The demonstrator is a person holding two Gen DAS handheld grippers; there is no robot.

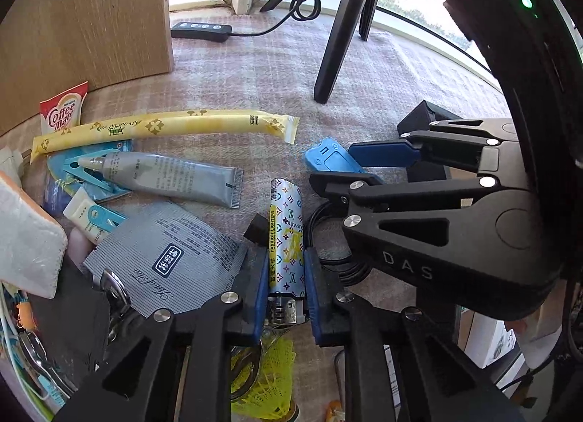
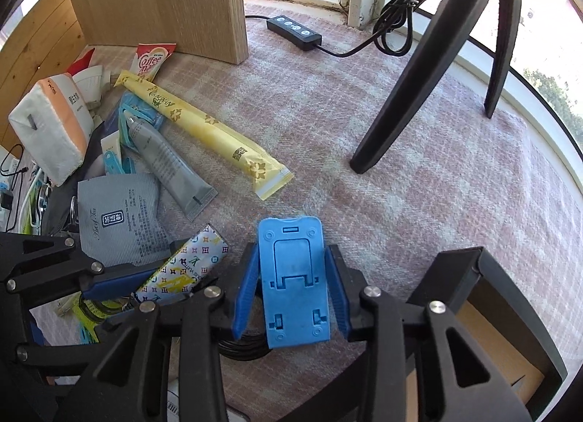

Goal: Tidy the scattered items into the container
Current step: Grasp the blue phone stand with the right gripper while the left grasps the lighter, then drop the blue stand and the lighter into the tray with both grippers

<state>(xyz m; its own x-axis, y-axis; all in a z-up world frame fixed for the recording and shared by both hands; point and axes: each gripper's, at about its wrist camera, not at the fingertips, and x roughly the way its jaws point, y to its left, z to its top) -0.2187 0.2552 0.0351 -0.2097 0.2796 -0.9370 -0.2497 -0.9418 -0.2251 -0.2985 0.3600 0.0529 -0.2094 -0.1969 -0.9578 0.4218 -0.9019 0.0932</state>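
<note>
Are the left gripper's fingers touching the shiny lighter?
Touching. The left wrist view shows the left gripper with both blue fingers pressed flat against the sides of the lighter, no gap on either side.

lighter (image 1: 286, 236): monogram print | phone stand (image 2: 293, 281): blue | tea stick (image 1: 160, 128): yellow

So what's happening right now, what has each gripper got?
Left gripper closed on the patterned lighter. Right gripper holding the blue phone stand. Black container open to the right, nothing blocking it.
</note>
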